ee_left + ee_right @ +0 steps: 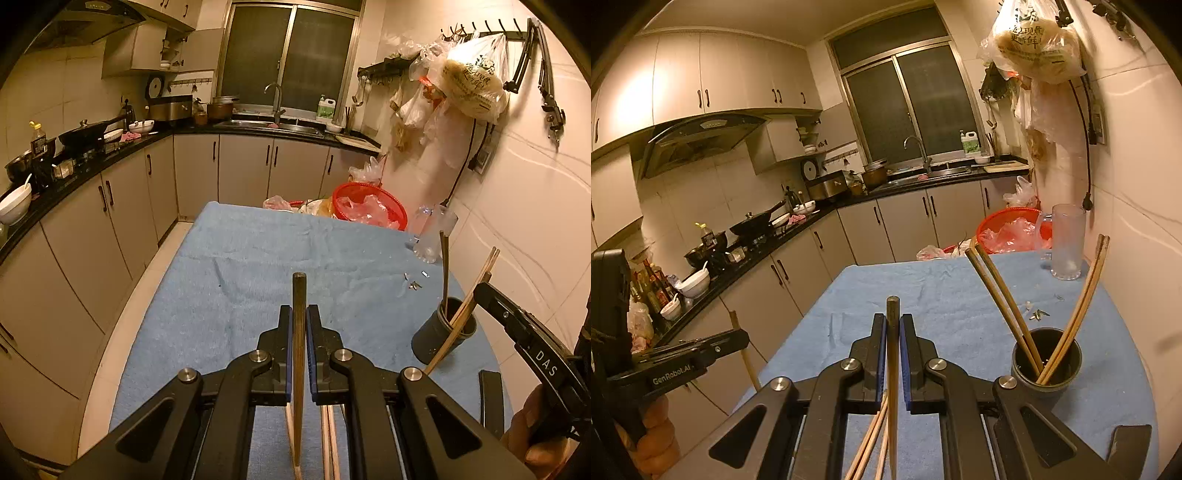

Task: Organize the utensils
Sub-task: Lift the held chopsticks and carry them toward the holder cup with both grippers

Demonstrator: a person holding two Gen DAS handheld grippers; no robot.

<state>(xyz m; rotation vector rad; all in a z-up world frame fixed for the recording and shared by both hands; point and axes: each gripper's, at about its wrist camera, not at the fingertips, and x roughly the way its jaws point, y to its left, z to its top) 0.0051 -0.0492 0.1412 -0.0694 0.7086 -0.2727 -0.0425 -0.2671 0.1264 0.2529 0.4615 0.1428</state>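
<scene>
My left gripper [299,314] is shut on a dark wooden chopstick [299,332] held above the blue towel [258,258]. My right gripper [893,321] is shut on another chopstick [892,369]. A dark cylindrical holder [1047,363] stands on the towel at the right with several chopsticks [1001,299] leaning in it; it also shows in the left wrist view [443,334]. More loose chopsticks [868,443] lie on the towel under the right gripper, and some [330,443] lie under the left. The right gripper shows at the right edge of the left wrist view [484,291].
A clear glass mug [1067,240] stands at the towel's far right by the wall. A red basket [1012,229] with plastic bags sits behind the table. Small metal bits [1039,314] lie near the holder. Kitchen counter with pans and bowls [698,282] runs along the left.
</scene>
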